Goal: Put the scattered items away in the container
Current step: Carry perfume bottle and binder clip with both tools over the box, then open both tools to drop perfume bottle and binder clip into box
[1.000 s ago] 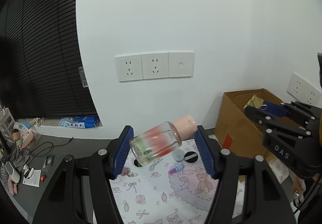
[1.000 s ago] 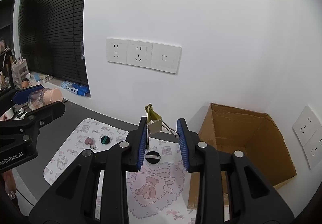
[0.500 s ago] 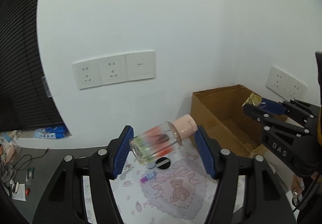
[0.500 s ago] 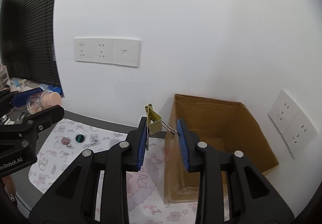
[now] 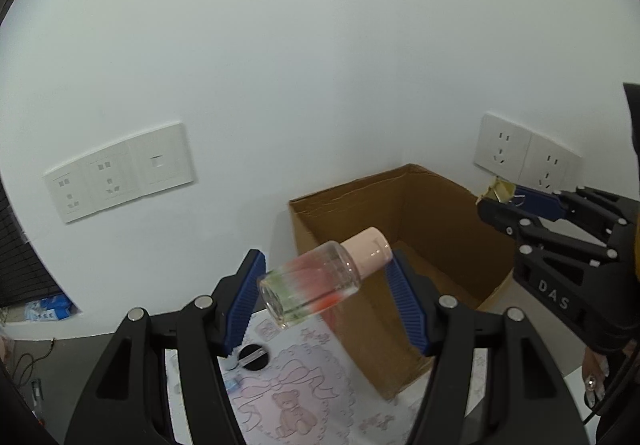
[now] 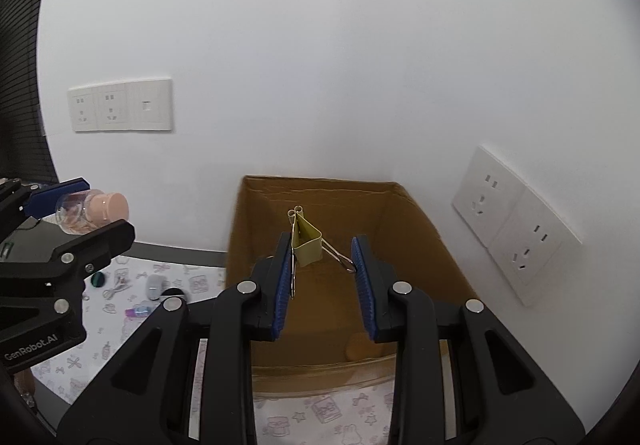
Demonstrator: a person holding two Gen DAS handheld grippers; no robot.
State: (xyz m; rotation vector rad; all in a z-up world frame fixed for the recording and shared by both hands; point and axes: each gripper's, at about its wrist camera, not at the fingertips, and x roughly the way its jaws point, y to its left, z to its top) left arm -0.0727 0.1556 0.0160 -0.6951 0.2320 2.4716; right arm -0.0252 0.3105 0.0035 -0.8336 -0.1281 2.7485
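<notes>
Open cardboard box (image 6: 400, 213) against the white wall, flaps up, standing on the patterned mat (image 5: 304, 397). Inside, only bare brown floor and walls showing; near corner hidden behind the rim, so contents there unclear.

Left gripper (image 5: 324, 285) pinching a clear bottle (image 5: 312, 287) with a pink cap (image 5: 370, 251), bottle tilted, cap end raised toward the box, base against the left finger, cap by the right one. Blurred red and green inside the glass, nothing more to make out. Held in the air just beside the box's near left corner, not over the opening yet.

Right gripper (image 6: 322, 265) clamped on a yellow binder clip (image 6: 307, 243), fingers (image 6: 285, 277) narrowly spaced, wire handles pressed against the blue pads, clip body poking up between them. Sitting in front of the box opening, above the near rim.

Still scattered on the mat: black round lid (image 5: 253, 356), small blue-and-purple piece (image 6: 138, 311), grey lump (image 6: 153, 282), dark green disc (image 6: 97, 279).
</notes>
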